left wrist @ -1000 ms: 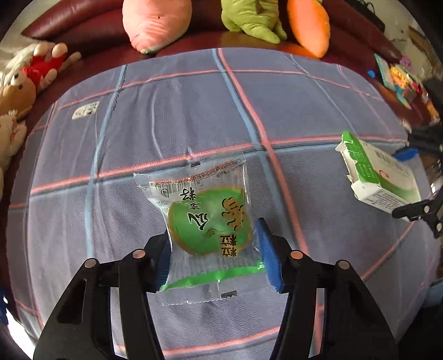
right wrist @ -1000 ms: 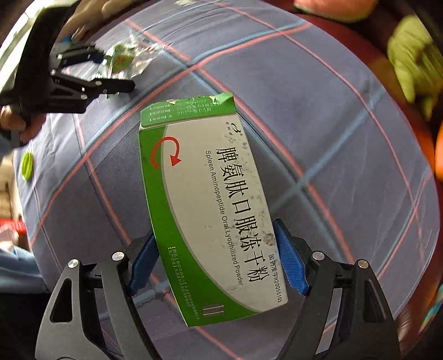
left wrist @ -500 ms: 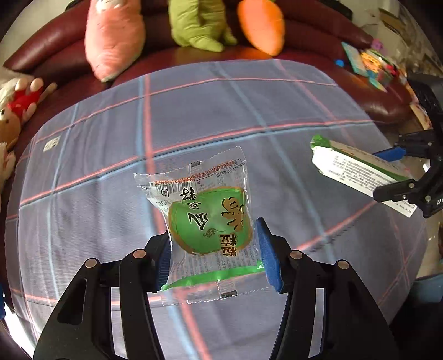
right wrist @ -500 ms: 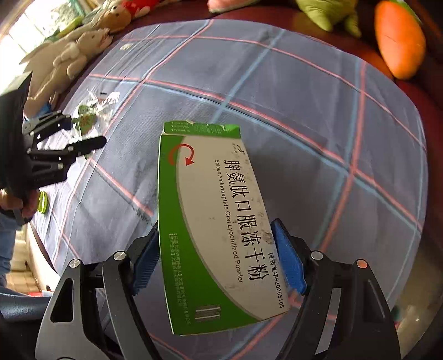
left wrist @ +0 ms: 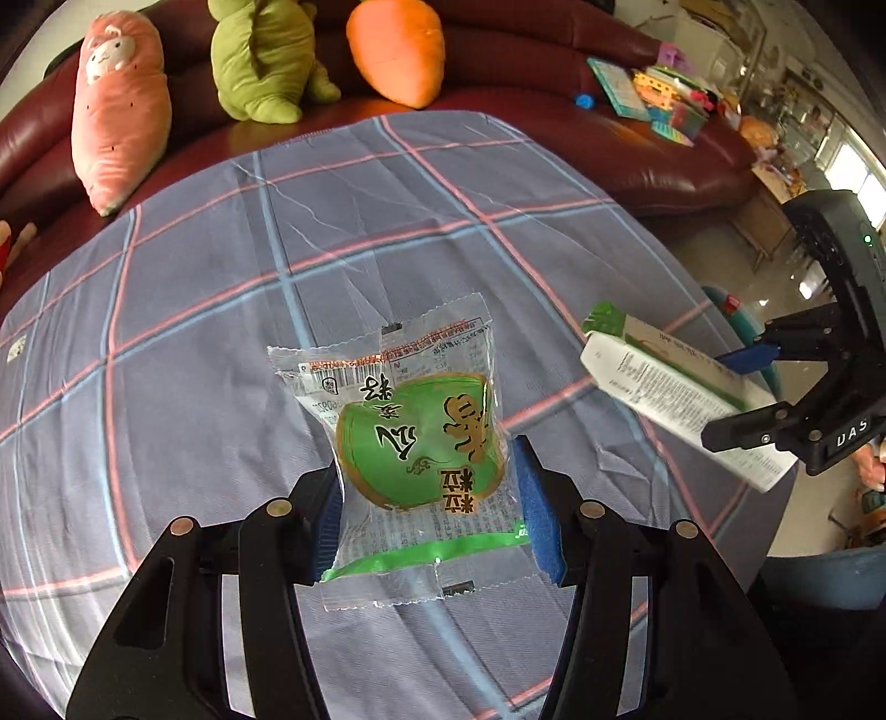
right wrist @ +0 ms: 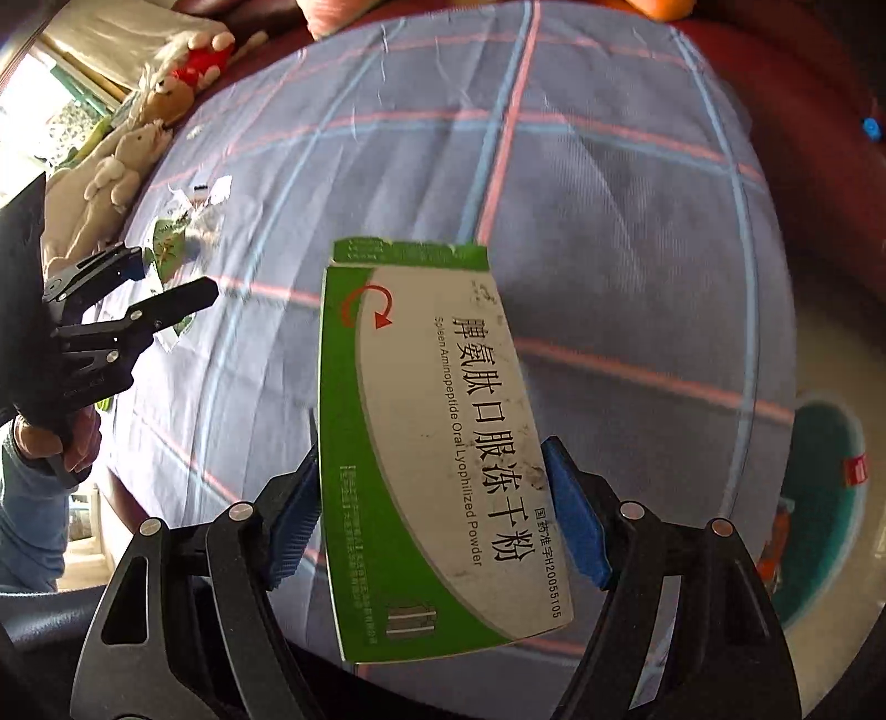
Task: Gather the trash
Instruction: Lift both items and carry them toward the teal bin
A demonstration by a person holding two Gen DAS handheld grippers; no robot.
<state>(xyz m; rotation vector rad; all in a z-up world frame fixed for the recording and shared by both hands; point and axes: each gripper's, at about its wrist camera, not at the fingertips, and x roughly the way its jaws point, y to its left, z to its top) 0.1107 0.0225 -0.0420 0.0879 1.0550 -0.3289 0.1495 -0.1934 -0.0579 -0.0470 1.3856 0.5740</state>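
Note:
My left gripper [left wrist: 426, 498] is shut on a clear snack wrapper with a green round print [left wrist: 410, 437] and holds it above the plaid tablecloth [left wrist: 221, 343]. My right gripper [right wrist: 437, 520] is shut on a green and white medicine box [right wrist: 437, 443], also held above the cloth. The right gripper with the box [left wrist: 681, 393] shows at the right of the left wrist view. The left gripper [right wrist: 160, 288] with the wrapper [right wrist: 171, 243] shows at the left of the right wrist view.
A dark red sofa [left wrist: 554, 50] curves behind the table with pink [left wrist: 119, 105], green [left wrist: 260, 61] and orange [left wrist: 396, 47] plush toys. More plush animals [right wrist: 133, 149] lie at the table's left. A teal bin [right wrist: 825, 509] stands on the floor past the table's right edge.
Both grippers have swung to the right with their loads. The bin has come into the right wrist view. The holds on the wrapper and the box are unchanged.

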